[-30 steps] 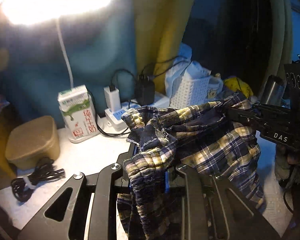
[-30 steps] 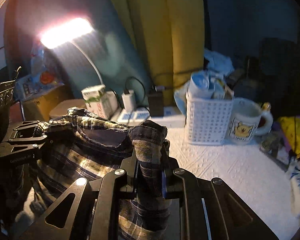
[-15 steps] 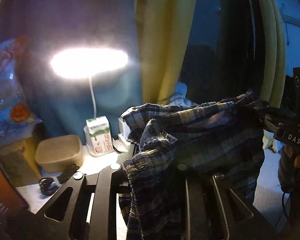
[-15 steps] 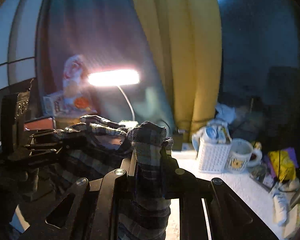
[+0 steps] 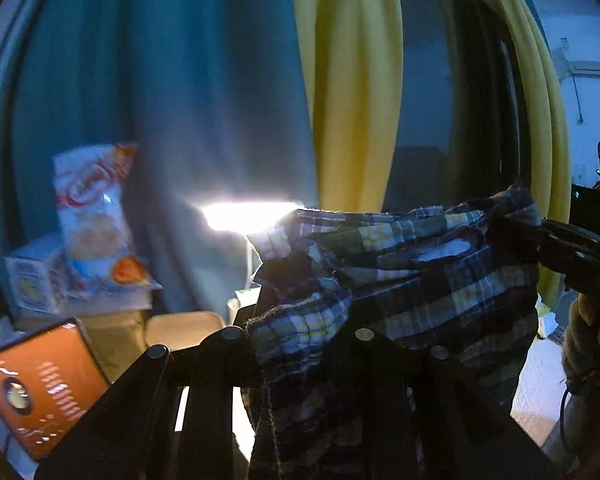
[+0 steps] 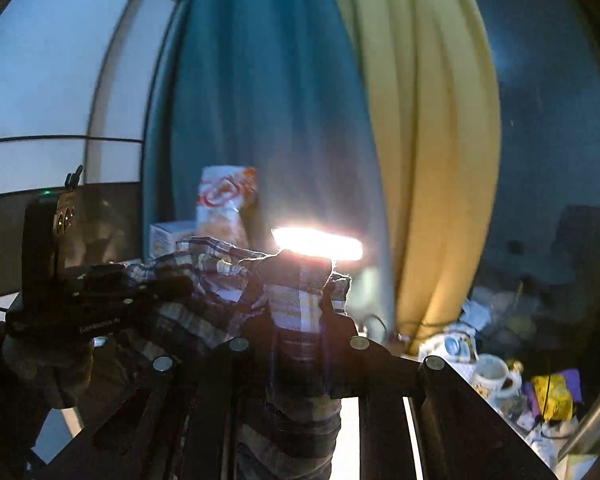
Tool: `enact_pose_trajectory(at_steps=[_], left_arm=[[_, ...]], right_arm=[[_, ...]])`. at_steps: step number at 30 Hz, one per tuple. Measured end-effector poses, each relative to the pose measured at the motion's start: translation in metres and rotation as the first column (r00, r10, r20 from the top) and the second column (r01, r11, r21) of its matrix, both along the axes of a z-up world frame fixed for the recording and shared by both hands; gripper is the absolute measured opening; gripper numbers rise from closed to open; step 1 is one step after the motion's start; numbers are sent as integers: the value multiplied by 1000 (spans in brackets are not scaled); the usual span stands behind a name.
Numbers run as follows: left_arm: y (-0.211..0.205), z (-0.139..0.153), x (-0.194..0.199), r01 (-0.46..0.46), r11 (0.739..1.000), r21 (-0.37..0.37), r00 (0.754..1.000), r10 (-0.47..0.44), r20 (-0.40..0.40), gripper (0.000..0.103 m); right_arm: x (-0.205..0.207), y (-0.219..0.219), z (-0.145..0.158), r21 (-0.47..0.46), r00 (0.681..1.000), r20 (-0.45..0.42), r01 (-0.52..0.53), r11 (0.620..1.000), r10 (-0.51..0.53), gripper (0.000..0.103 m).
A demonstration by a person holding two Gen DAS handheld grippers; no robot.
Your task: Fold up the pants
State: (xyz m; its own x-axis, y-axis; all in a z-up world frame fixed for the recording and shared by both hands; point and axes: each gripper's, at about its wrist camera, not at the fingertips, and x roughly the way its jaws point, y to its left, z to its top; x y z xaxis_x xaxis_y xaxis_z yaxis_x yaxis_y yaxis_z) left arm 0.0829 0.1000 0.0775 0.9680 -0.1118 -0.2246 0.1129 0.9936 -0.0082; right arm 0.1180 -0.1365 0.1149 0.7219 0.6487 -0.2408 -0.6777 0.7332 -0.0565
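- Your left gripper (image 5: 300, 320) has its fingers closed narrow on a bunched corner of the plaid pants (image 5: 412, 280), with cloth spilling over and down between the finger bars.
- Your right gripper (image 6: 300, 312) is clamped the same way on the other corner; a wad of plaid stands up between its fingers and the rest hangs below.
- In the left view the right gripper shows at the far right of the pants, pinching the end of the top edge; in the right view the left gripper shows at the left end of the same edge.
- The pants hang in the air between the two grippers, the top edge running roughly level but slack and rumpled, not taut.
- They are lifted high: the lit lamp (image 6: 318, 244) sits just behind the top edge of the pants, and the curtains (image 6: 340, 100) fill the view above it.
- The counter (image 6: 376, 432) lies below the pants, with a mug (image 6: 494, 376) and clutter off to the right of them.
- Judging from this, you are in the lift-and-spread step, before any fold is laid.
- Next, I judge you need to draw the grippers apart until the edge goes straight, then lower the pants flat onto a bare part of the counter.
- Keep both grips firm and steer the hanging cloth away from the lamp and the mug as you lower.
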Motion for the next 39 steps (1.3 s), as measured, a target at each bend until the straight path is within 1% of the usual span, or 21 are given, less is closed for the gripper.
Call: enact_pose_trajectory(at_steps=[3, 7, 10, 12, 15, 17, 20, 24, 26, 28, 33, 39], left_arm=[[10, 9, -28, -38, 999, 19, 999, 38, 28, 20], [21, 14, -64, -92, 994, 51, 995, 90, 41, 20], [35, 7, -80, -123, 991, 55, 992, 122, 27, 20], [47, -1, -90, -146, 988, 43, 989, 146, 8, 20], [64, -17, -98, -173, 985, 25, 984, 174, -27, 20], [68, -26, -99, -183, 983, 20, 982, 184, -47, 20], [80, -44, -91, -187, 982, -10, 978, 185, -97, 20], [90, -68, -70, -198, 980, -21, 968, 192, -161, 20], [93, -77, -60, -195, 981, -21, 965, 188, -183, 20], [97, -89, -44, -182, 982, -40, 961, 169, -217, 20], [105, -118, 1, -165, 985, -58, 943, 140, -303, 20], [108, -142, 37, -145, 988, -49, 920, 117, -374, 20]], right_arm=[[-20, 11, 9, 2, 999, 25, -30, 1000, 30, 16], [-43, 28, 12, 13, 996, 39, -80, 997, 80, 16], [-55, 44, 6, 12, 992, 29, -119, 993, 119, 16], [-60, 56, -2, 10, 990, 9, -143, 990, 143, 16], [-57, 72, -16, 5, 984, -42, -175, 985, 175, 16], [-54, 84, -28, -16, 982, -68, -179, 984, 178, 16], [-51, 100, -46, -64, 981, -86, -177, 982, 171, 16], [-31, 109, -64, -101, 980, -128, -168, 981, 155, 16], [-14, 112, -75, -121, 980, -151, -147, 982, 128, 16], [4, 114, -85, -129, 978, -180, -131, 983, 106, 16], [44, 113, -111, -149, 969, -240, -99, 984, 61, 16], [92, 112, -147, -154, 944, -329, -70, 986, 16, 16]])
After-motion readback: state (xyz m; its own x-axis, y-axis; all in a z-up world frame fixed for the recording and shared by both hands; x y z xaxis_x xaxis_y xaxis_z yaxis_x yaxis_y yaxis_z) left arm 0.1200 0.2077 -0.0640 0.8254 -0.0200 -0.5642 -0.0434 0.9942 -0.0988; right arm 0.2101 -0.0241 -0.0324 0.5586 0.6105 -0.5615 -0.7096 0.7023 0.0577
